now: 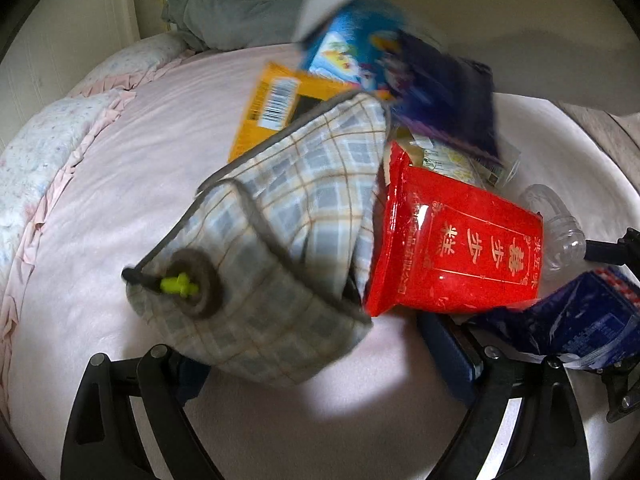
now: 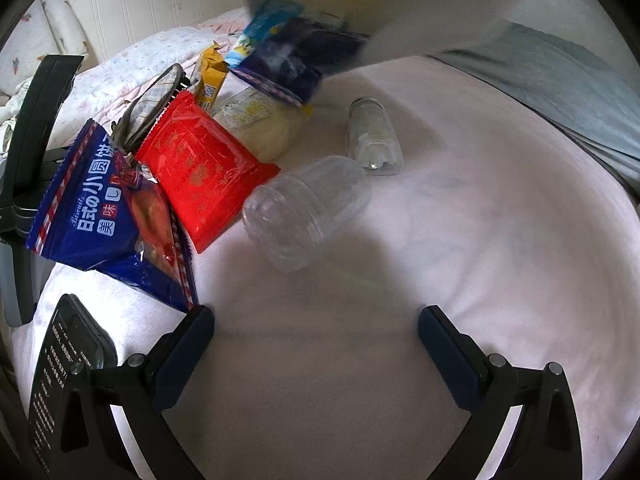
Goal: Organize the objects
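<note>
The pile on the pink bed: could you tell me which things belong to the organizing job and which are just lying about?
Part of the job:
plaid pouch
red packet
blue biscuit bag
yellow packet
clear jar
small bottle
left gripper, open
right gripper, open

Just lying about:
grey pillow
floral quilt
phone

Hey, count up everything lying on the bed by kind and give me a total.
Snack packets: 5, namely red, blue biscuit, orange, pale yellow, dark blue
Clear plastic jars: 2
Plaid fabric pouch: 1
Total: 8
</note>
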A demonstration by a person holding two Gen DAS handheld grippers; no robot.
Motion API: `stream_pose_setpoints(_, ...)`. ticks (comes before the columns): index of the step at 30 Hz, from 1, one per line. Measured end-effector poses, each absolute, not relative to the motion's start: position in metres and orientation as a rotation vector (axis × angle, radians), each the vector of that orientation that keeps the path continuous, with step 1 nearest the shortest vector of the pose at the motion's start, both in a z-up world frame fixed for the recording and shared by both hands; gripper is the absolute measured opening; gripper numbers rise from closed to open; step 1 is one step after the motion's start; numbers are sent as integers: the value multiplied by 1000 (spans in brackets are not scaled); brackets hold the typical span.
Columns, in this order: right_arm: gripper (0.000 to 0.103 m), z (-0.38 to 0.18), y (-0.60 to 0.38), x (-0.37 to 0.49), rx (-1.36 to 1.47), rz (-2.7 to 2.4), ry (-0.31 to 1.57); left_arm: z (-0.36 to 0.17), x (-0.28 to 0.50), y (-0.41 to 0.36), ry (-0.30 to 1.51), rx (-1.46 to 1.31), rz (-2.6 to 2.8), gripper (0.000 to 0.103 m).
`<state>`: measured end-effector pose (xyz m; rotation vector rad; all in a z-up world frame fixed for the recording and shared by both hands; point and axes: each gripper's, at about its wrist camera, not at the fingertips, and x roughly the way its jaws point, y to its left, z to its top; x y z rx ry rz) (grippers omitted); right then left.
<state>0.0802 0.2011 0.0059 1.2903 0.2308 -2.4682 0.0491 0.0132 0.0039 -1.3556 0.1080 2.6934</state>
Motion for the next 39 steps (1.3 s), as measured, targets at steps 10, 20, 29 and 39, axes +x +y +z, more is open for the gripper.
stream_pose_setpoints(10,103,6,201,80,1290,-2467,231,4,50,14,108,-1355,2693,93)
stream_pose_setpoints(20,103,6,205,83,1290,-2467,231,4,50,13,108,-1355,2693,93)
stream_pose_setpoints(29,103,6,206,86,1289,-2466,229,4,50,13,109,-1355,2693,93)
stream_pose_setpoints(39,103,6,206,84,1289,-2465,230,4,50,13,109,-1354,2692,93)
